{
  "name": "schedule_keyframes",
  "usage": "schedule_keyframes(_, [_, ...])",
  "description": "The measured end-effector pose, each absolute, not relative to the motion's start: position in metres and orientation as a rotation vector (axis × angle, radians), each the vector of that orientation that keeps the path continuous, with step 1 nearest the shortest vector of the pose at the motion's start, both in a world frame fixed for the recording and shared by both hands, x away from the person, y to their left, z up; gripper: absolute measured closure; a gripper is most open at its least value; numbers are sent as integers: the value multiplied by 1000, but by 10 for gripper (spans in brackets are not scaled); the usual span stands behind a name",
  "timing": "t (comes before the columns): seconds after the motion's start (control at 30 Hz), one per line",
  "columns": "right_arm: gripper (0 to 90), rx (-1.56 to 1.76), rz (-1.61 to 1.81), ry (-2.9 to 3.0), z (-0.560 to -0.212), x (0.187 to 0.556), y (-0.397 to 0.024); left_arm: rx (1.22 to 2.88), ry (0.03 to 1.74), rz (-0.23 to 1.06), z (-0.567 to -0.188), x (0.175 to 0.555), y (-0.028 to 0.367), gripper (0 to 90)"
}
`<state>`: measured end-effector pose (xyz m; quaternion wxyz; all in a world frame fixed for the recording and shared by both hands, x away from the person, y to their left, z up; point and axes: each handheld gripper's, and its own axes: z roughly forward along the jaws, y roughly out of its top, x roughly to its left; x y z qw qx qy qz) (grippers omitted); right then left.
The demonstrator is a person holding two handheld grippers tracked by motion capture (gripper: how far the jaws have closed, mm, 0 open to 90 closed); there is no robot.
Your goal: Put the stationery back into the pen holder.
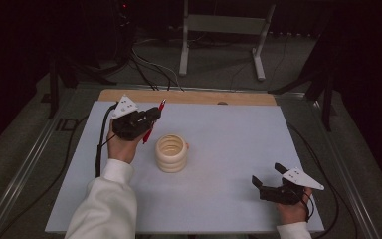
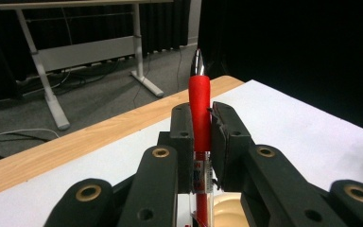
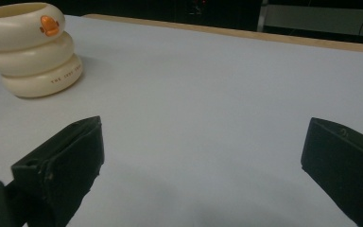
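Cream-coloured plastic makes up the ringed holder (image 1: 171,153), three stacked rings standing upright near the middle of the pale table mat (image 1: 238,149), with a small orange duck mark on its top ring in the right gripper view. From the high view its inside looks bare as far as I can see into it.

My left gripper (image 1: 151,118) is raised just to the left of the holder, toward the far side, and its jaws are pressed together on the red pen (image 1: 153,122). The pen's long axis runs slanted: the silver-grey tip (image 2: 197,61) points up and toward the far edge, and the lower end hangs down toward the mat just left of the holder. In the left gripper view the pen stands between my two black pads, touching both, with the holder's rim (image 2: 227,210) low behind it.

My right gripper (image 1: 268,175) sits near the right near corner of the mat, well apart from the holder. Its jaws are spread wide, with nothing between them, over bare mat.
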<state>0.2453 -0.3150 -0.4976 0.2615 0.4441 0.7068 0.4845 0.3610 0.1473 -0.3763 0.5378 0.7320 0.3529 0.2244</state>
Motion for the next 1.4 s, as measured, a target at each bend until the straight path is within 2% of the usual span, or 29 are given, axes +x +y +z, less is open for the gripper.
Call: schedule_keyframes(1.4, [5,1198,1314,1914,-498,246,-315,1740,790,519,-397,367,108,807])
